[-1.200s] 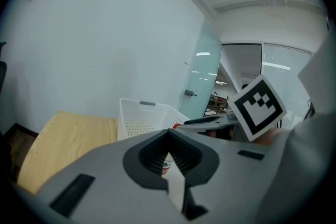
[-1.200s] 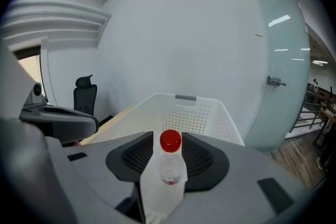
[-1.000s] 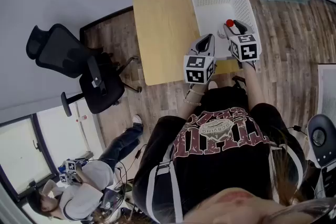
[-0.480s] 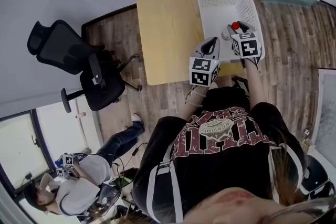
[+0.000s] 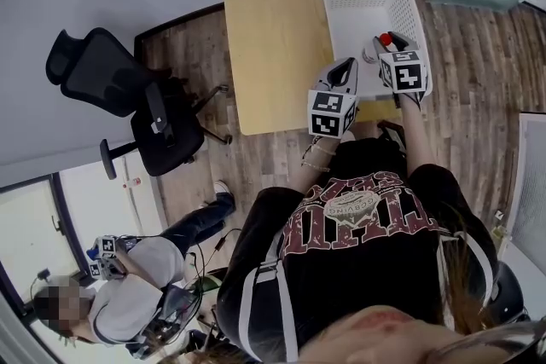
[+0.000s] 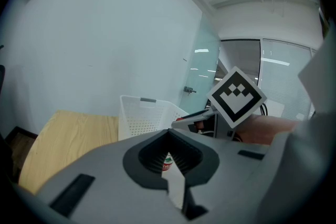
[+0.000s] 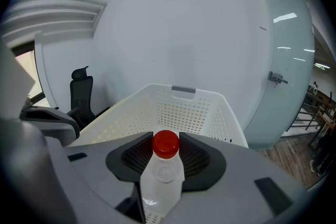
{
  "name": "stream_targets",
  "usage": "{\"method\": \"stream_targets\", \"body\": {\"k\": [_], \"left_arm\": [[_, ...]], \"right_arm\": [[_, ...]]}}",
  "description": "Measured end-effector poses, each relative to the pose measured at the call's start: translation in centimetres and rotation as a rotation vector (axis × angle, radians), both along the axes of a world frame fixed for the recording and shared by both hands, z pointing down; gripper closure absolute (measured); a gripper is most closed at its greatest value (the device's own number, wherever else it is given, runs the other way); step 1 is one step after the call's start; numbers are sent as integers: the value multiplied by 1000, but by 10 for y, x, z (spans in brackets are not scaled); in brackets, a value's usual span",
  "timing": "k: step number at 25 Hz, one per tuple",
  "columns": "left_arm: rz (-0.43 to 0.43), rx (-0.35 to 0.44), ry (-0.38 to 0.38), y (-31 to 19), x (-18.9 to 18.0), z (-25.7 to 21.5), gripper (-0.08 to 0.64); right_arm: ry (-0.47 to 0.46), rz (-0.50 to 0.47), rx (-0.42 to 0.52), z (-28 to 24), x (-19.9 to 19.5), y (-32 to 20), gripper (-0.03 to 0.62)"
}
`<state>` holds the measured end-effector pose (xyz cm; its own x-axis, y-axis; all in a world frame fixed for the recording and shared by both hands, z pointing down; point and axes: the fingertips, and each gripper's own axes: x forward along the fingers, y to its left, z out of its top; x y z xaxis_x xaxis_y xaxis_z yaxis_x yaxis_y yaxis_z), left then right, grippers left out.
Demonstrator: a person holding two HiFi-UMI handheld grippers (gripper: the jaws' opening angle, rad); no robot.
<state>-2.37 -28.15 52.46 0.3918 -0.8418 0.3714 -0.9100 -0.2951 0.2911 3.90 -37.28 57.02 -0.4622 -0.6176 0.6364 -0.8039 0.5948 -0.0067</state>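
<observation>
Right gripper view shows, low in the centre of the frame, the right gripper (image 7: 166,153) with its jaws pinching a clear plastic bottle (image 7: 163,178) just under its red cap (image 7: 166,144), above the white perforated basket (image 7: 231,115). The bottle looks light, thin-walled and slick, so the stiffer shoulder below the cap seems the safest hold. The left gripper (image 6: 168,158) has its jaws closed on a small white labelled container (image 6: 174,184).

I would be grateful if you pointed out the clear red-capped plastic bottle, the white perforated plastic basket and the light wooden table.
Clear red-capped plastic bottle (image 7: 166,144): right gripper view, its cap.
White perforated plastic basket (image 7: 184,89): right gripper view, far-rim handle.
Light wooden table (image 5: 273,47): head view, bare top.
</observation>
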Motion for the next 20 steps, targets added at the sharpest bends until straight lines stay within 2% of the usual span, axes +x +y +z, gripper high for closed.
{"method": "stream_targets", "body": {"k": [12, 20], "left_arm": [[2, 2, -3, 0, -1, -1, 514], [10, 12, -10, 0, -2, 1, 514]], "right_arm": [[-12, -38, 15, -10, 1, 8, 428], [-22, -54, 57, -24, -3, 16, 428]]}}
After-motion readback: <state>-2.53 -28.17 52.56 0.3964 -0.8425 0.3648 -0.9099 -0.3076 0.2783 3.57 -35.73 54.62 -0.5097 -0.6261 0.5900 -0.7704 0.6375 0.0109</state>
